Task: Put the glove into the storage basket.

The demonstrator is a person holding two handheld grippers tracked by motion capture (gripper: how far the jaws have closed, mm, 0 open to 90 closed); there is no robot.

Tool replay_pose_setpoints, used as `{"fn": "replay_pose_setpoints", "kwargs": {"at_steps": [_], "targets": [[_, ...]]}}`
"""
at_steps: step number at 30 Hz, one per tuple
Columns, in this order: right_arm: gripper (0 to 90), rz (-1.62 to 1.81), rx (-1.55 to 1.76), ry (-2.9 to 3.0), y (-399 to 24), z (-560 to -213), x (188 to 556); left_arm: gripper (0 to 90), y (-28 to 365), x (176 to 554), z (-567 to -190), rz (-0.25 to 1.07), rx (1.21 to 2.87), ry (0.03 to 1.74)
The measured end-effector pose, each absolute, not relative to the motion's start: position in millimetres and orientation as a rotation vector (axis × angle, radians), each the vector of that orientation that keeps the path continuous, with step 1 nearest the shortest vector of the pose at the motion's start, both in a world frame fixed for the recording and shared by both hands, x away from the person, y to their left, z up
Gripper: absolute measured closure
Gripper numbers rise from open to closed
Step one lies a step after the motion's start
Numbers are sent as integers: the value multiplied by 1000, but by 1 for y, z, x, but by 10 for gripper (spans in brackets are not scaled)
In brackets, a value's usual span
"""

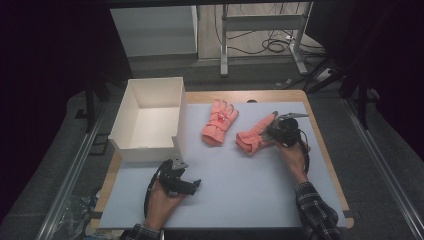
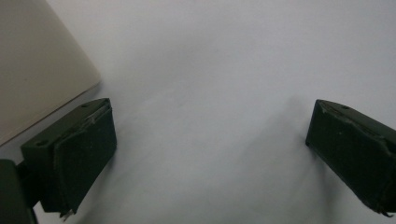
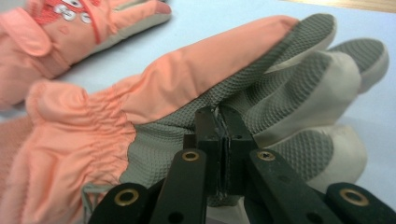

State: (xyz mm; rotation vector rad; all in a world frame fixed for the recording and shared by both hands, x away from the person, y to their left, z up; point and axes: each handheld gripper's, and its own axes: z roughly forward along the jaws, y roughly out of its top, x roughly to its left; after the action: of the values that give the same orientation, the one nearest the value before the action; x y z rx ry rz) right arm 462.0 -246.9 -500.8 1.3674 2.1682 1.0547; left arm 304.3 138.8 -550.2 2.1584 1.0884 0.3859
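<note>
my right tongs (image 3: 223,122) pinch the grey palm of the near glove (image 3: 187,93) on the surface (image 1: 250,175), beside the other glove (image 1: 219,122). left tongs (image 2: 210,154) spread wide near the white box (image 1: 150,115).

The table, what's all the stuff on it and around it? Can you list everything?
gloves: two, salmon pink with grey palms; one lies flat mid-table, the other lies just right of it, pinched at the palm
box: one, white, open-topped, at the table's left edge
mat: one, pale blue, covering most of the wooden table
frame legs: grey metal, on the floor beyond the table, with black cables beside them
left gripper: black, jaws wide apart over bare mat, beside the box
right gripper: black, jaws closed on the right glove's palm
hands: two, one holding the left gripper, one holding the right, checked sleeves
</note>
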Motion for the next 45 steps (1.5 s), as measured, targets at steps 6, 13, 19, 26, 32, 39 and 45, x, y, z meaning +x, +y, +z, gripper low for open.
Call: {"fn": "replay_pose_setpoints", "kwargs": {"at_steps": [6, 13, 19, 26, 32, 39, 45], "targets": [[880, 1117, 1325, 2201, -254, -491, 455, 17, 139, 304, -550, 386, 2159, 1088], [879, 1199, 1174, 2356, -249, -469, 438, 17, 139, 304, -550, 386, 2154, 1091], [878, 1222, 981, 2478, -236, -459, 418, 16, 139, 304, -550, 385, 2154, 1091], [879, 1219, 738, 2635, -216, -462, 403, 17, 138, 304, -550, 386, 2154, 1092], [880, 1214, 700, 2704, -206, -474, 406, 17, 138, 304, -550, 386, 2154, 1092], [879, 1166, 647, 2730, -195, -488, 416, 16, 139, 304, -550, 386, 2154, 1091], [821, 1147, 641, 2692, -192, -495, 420, 17, 138, 304, -551, 386, 2152, 1090]]}}
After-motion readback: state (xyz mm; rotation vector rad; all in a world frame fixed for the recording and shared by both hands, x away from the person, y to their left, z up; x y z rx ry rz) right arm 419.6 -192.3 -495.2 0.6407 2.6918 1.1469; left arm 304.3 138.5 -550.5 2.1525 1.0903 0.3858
